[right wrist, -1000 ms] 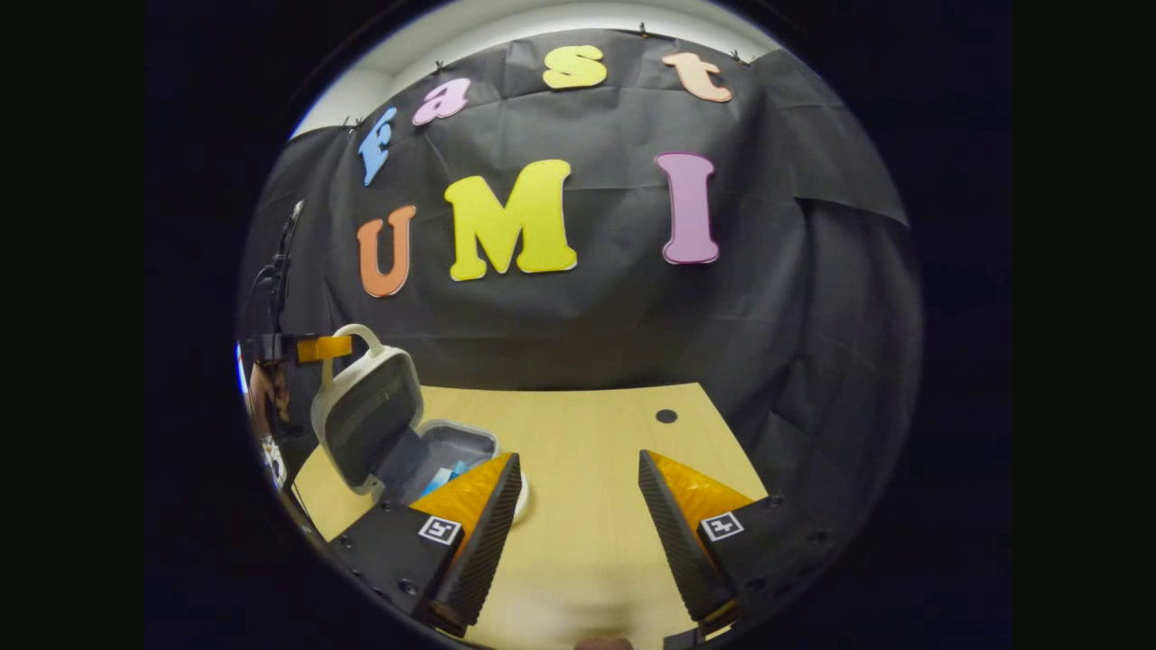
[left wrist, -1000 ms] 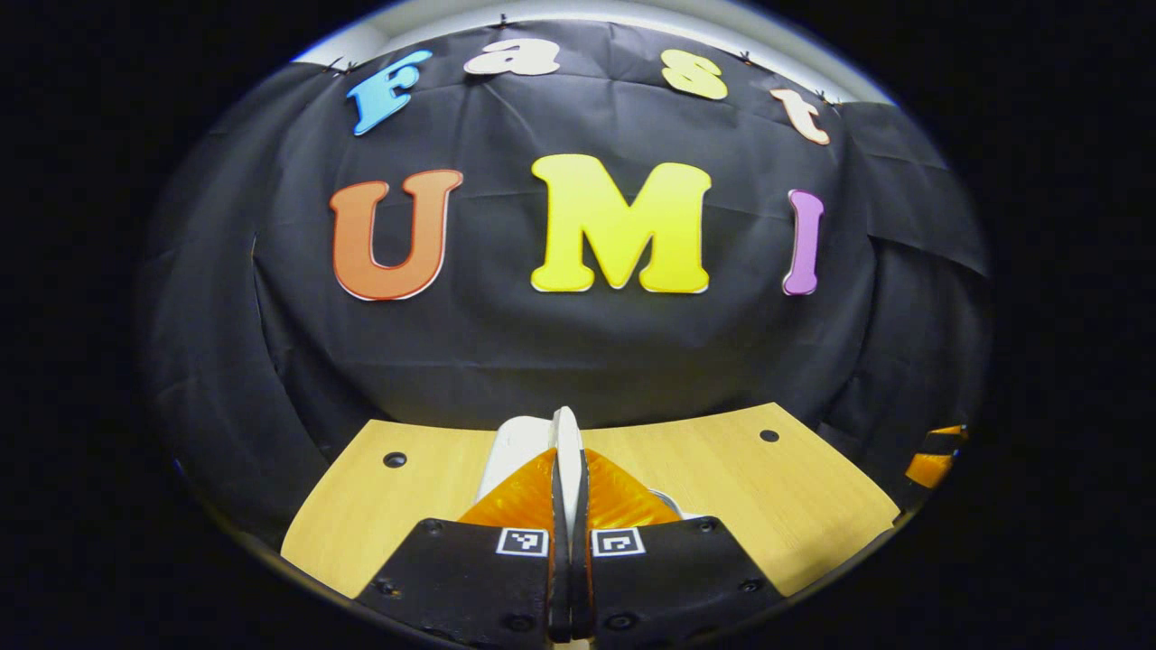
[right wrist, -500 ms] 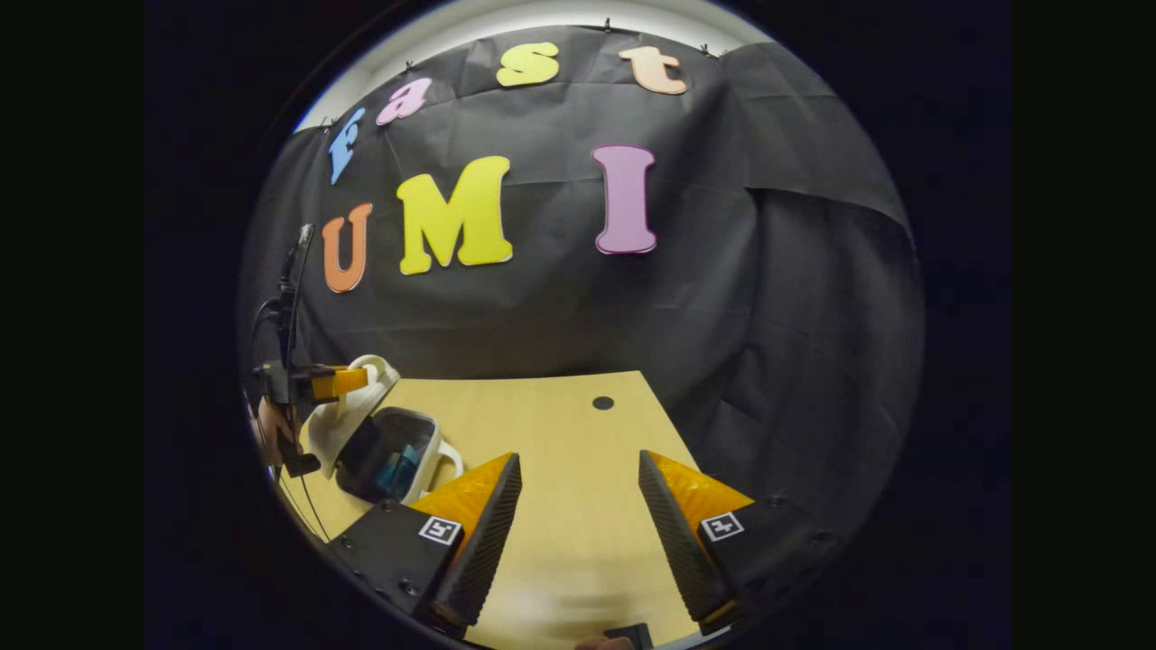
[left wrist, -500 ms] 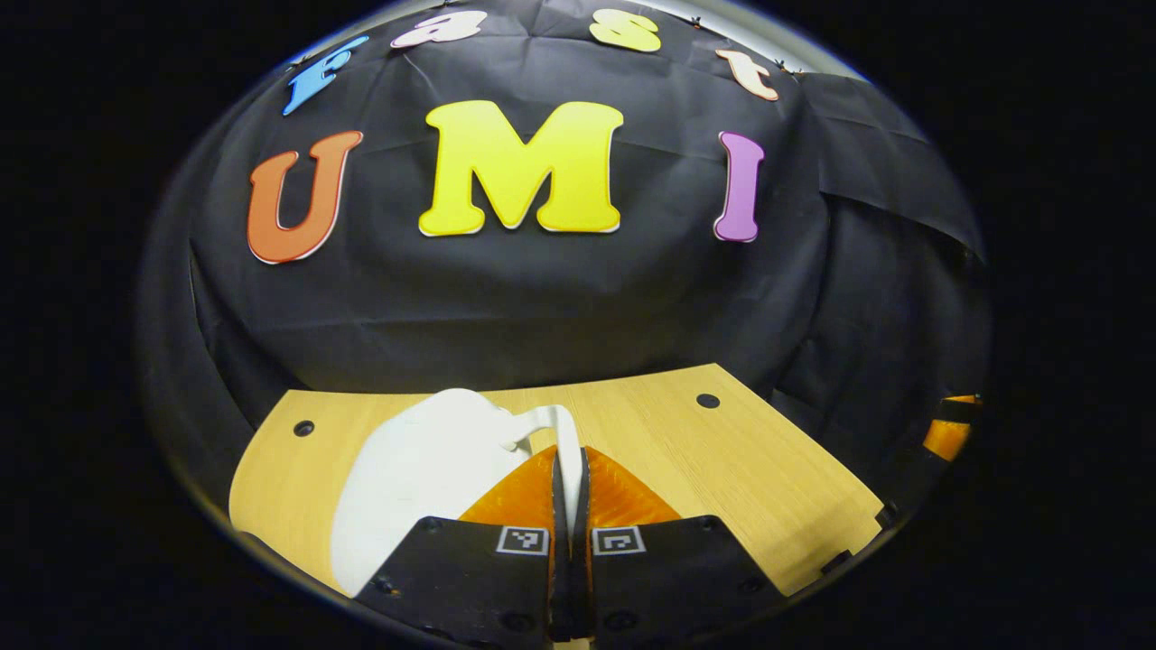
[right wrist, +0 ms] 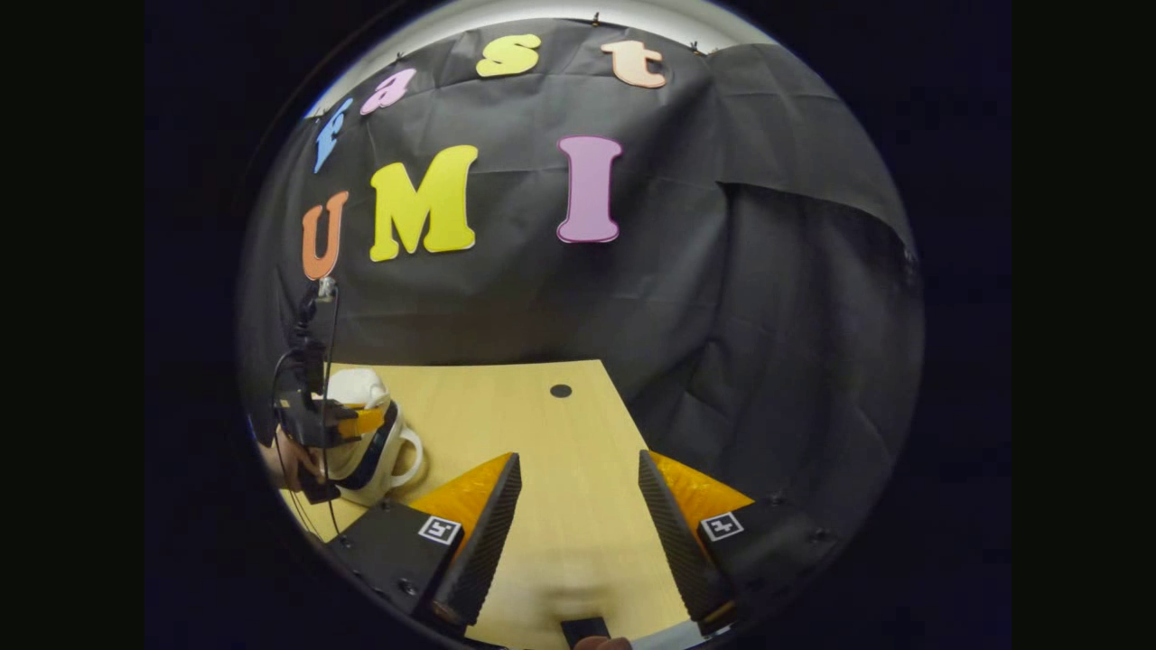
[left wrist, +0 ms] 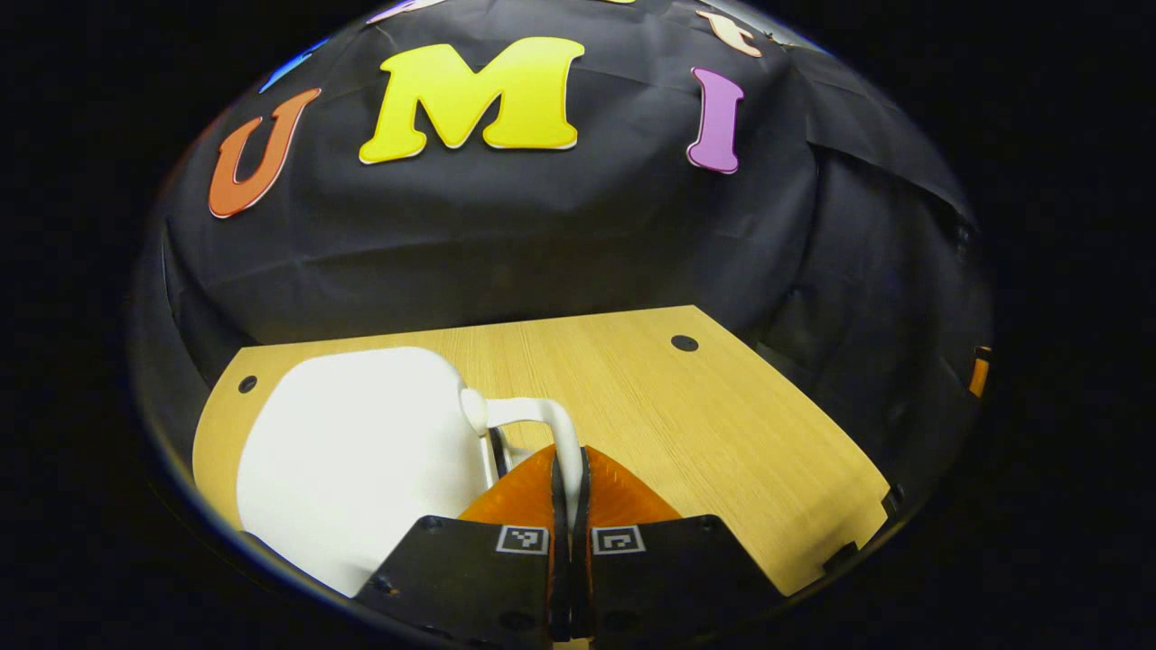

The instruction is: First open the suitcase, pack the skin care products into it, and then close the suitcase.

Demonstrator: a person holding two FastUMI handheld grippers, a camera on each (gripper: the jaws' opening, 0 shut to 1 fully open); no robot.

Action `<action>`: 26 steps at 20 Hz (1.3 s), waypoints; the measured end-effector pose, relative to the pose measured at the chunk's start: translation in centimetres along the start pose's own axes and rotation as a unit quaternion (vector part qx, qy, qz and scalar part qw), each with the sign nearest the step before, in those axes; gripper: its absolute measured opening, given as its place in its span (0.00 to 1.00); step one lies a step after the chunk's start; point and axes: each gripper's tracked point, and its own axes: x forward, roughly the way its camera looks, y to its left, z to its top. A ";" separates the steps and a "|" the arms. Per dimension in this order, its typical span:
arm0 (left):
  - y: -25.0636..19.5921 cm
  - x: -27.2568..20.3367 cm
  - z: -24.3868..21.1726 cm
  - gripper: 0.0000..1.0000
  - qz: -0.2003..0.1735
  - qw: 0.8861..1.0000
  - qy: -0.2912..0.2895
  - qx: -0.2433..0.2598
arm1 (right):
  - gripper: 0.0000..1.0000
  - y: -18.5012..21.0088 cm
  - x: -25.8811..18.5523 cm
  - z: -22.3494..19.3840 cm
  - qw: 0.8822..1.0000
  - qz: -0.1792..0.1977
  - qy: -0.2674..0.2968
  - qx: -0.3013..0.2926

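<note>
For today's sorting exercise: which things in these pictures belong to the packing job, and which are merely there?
Part of the job:
- white suitcase, nearly closed
- its lid handle, pinched by the left tongs

Merely there:
- wooden table
- right tongs, open over bare table
- black cloth wall

table: we're looking at a light wooden table (left wrist: pixel 722 433) with small dark round holes near its corners | on it: a white suitcase (left wrist: pixel 361 442) is sitting toward the left side, pretty much nothing else we're spotting
</note>
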 end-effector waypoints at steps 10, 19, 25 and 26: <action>-1.6 2.6 -3.7 0.08 0.014 0.999 0.047 -0.003 | 0.78 0.2 1.4 0.4 1.000 0.028 -0.001 0.007; -2.2 -1.7 0.6 0.84 0.024 0.999 0.018 -0.017 | 0.77 5.9 4.0 2.9 0.995 0.101 -0.026 0.001; 3.2 -10.2 10.8 0.95 0.092 0.988 -0.117 -0.041 | 0.76 14.3 4.6 9.6 0.980 0.173 -0.101 -0.020; 4.4 -11.9 12.7 0.95 0.106 0.983 -0.145 -0.046 | 0.77 15.5 4.4 11.1 0.977 0.177 -0.119 -0.023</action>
